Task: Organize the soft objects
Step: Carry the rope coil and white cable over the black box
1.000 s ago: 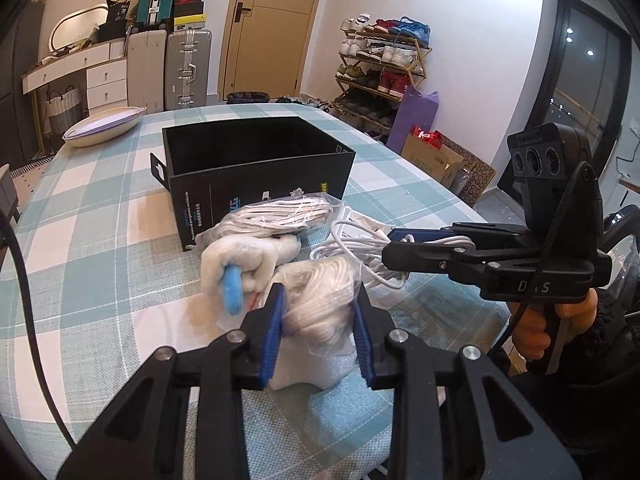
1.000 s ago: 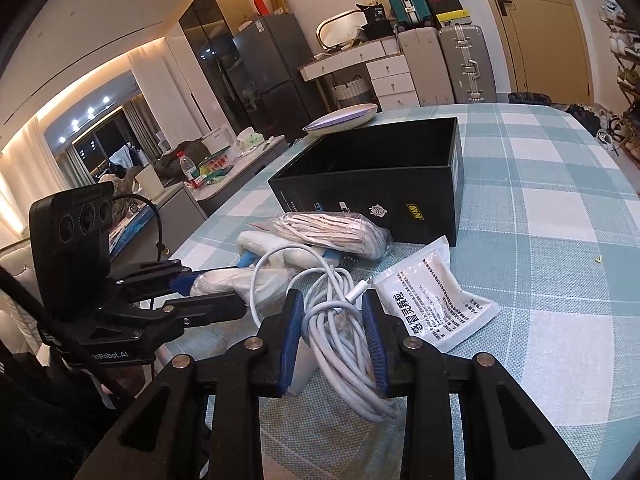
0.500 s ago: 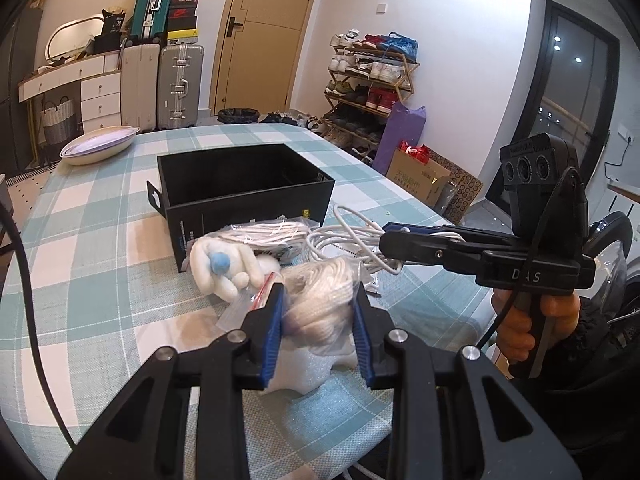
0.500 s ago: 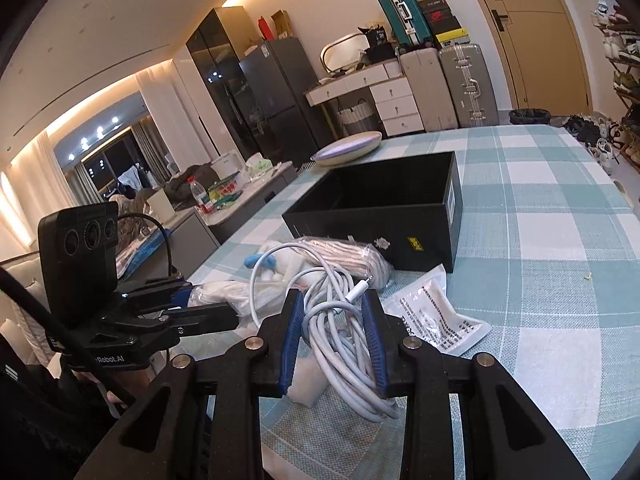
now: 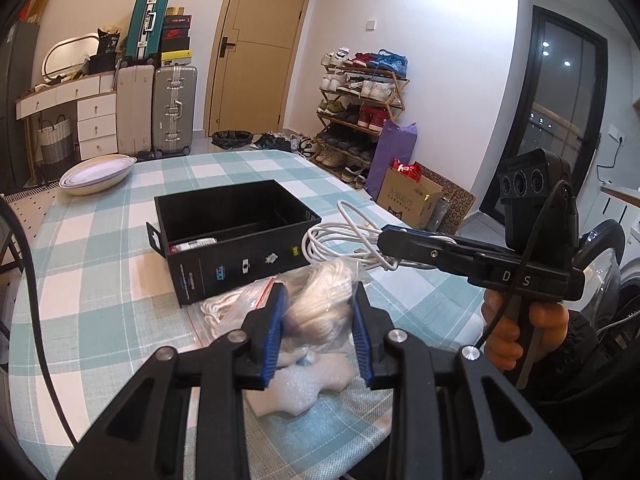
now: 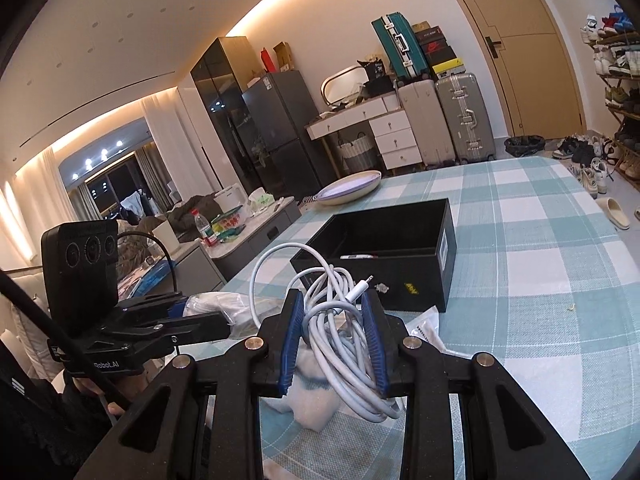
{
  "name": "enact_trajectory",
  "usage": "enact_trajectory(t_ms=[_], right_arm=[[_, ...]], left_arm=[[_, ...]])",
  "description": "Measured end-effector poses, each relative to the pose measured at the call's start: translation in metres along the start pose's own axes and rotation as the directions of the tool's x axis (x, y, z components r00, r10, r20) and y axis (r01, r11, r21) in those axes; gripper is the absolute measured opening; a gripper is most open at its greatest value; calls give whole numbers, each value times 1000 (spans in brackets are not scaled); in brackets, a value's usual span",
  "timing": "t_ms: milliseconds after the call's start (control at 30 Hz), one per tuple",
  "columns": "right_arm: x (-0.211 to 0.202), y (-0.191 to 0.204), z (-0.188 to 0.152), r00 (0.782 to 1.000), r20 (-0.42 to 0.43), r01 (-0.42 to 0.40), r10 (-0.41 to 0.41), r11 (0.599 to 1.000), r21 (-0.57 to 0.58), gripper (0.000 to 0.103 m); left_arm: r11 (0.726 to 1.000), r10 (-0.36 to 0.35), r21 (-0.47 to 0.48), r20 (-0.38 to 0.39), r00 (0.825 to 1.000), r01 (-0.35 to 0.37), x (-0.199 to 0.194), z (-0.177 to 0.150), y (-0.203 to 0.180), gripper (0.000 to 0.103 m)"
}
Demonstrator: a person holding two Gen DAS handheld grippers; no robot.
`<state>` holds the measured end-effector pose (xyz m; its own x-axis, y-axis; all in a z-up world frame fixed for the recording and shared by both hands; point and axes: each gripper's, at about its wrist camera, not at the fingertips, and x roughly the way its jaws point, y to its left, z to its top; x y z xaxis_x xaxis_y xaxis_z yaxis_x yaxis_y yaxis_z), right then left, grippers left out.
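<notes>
My left gripper (image 5: 318, 322) is shut on a clear bag of white rope (image 5: 320, 308) and holds it above the table. My right gripper (image 6: 334, 330) is shut on a coiled white cable (image 6: 340, 320), also lifted; the cable shows in the left wrist view (image 5: 344, 240) too. An open black box (image 5: 236, 236) stands on the checked tablecloth just beyond both; it also shows in the right wrist view (image 6: 392, 256), with a small white item inside. Another clear bag of white cord (image 5: 232, 300) lies by the box's front. White foam wrap (image 5: 304, 384) lies below my left gripper.
A white packet (image 6: 424, 328) lies by the box's near corner. A shallow bowl (image 5: 96, 174) sits at the table's far left. Suitcases, drawers, a shoe rack and a door stand beyond the table. The near table edge lies just below both grippers.
Both grippers have risen with their loads, the rope bag and the cable leaving the table. The views now look down into the black box from higher up.
</notes>
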<state>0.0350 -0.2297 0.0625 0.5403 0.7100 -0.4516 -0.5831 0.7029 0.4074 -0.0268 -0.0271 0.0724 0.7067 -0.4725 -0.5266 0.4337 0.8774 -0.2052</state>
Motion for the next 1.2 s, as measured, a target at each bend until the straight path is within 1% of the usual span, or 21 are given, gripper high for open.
enact_trajectory(t_ms=[67,200,400,567,733,967,1067,1200], right_arm=[[-1,1,3,1000,9,14,-14,1000,-3,30],[-3,2,9,999,35,33,-32,999,-5,30],[0,5,20,995,68,70,-69,997,-11,30],[10,3,30,991,78,112,-111,994,-7,30],[22,0,36,987,76,141,-140,990,0,30],[40,-2,48,983,59,173,-172,985,-18,30],[49,-4,53,978,51,203,-202,979,-16,30],[63,-9,57,974,30,224,-224,975,-7,30]], left_arm=[[1000,14,1,10,1000,-14,0,4,1,29],[998,65,-5,27,998,-65,5,12,9,29],[986,167,7,78,983,-168,15,24,22,29],[981,190,6,110,976,-192,24,32,33,29],[977,209,3,112,971,-211,35,38,42,29],[971,241,-20,100,965,-240,52,43,53,30],[963,268,-19,89,959,-267,60,45,55,30],[961,278,-40,76,958,-275,70,48,62,30]])
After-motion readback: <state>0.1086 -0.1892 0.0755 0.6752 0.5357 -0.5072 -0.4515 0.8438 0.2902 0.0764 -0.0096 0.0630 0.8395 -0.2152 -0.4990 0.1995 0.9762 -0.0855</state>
